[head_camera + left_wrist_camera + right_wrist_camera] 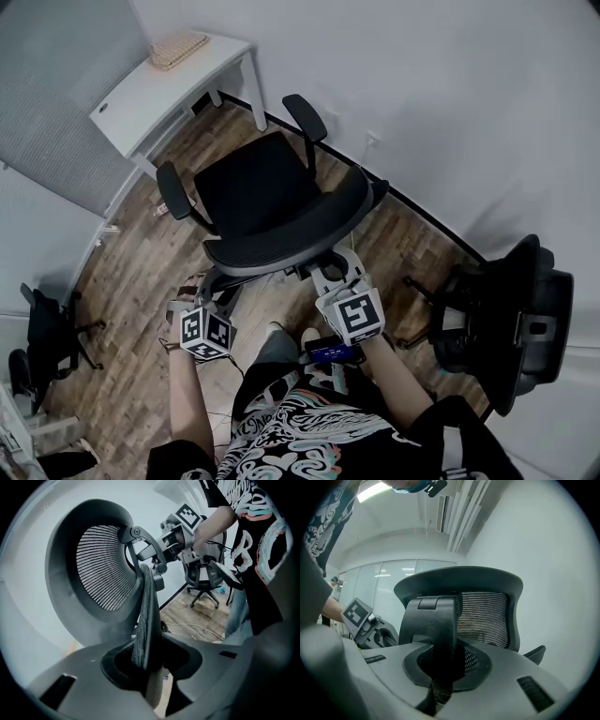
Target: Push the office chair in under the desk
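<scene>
A black mesh office chair (258,192) stands on the wood floor with its backrest toward me and its seat facing the white desk (141,94) at the upper left. My left gripper (208,286) is shut on the backrest's left edge; in the left gripper view that mesh rim (143,620) runs down between the pads of the left gripper (145,660). My right gripper (339,267) is shut on the right side of the back; in the right gripper view the right gripper (440,667) clamps a black back bracket (436,620) in front of the mesh backrest (485,616).
A keyboard (178,49) lies on the desk. A second black chair (506,319) stands close at the right by the white wall, and a third (42,333) at the lower left. A grey partition (56,103) borders the desk.
</scene>
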### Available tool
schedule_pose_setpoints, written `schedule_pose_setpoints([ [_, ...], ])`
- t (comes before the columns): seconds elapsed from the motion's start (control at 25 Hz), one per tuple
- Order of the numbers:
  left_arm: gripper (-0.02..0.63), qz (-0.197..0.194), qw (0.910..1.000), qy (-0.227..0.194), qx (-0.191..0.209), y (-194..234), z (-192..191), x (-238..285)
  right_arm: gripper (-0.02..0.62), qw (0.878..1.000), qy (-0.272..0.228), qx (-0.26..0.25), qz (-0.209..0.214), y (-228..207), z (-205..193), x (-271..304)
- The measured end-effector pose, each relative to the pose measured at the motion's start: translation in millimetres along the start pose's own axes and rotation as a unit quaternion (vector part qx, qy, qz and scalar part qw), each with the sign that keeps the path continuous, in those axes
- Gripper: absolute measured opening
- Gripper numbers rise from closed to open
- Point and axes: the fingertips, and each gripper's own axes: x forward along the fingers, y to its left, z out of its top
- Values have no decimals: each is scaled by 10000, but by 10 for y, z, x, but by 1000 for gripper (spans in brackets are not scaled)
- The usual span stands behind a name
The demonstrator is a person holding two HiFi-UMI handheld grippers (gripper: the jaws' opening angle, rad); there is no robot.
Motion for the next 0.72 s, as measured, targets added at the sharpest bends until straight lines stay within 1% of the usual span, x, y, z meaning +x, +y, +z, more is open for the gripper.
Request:
schedule_pose_setpoints([
  [0.4, 143, -27, 10000, 38, -81, 71, 43, 64, 55, 9999, 5, -54, 158, -91, 13, 87],
  [0.72, 141, 55, 9999, 60, -87, 87, 116, 160, 55, 9997, -37, -84, 248, -214, -12, 107],
])
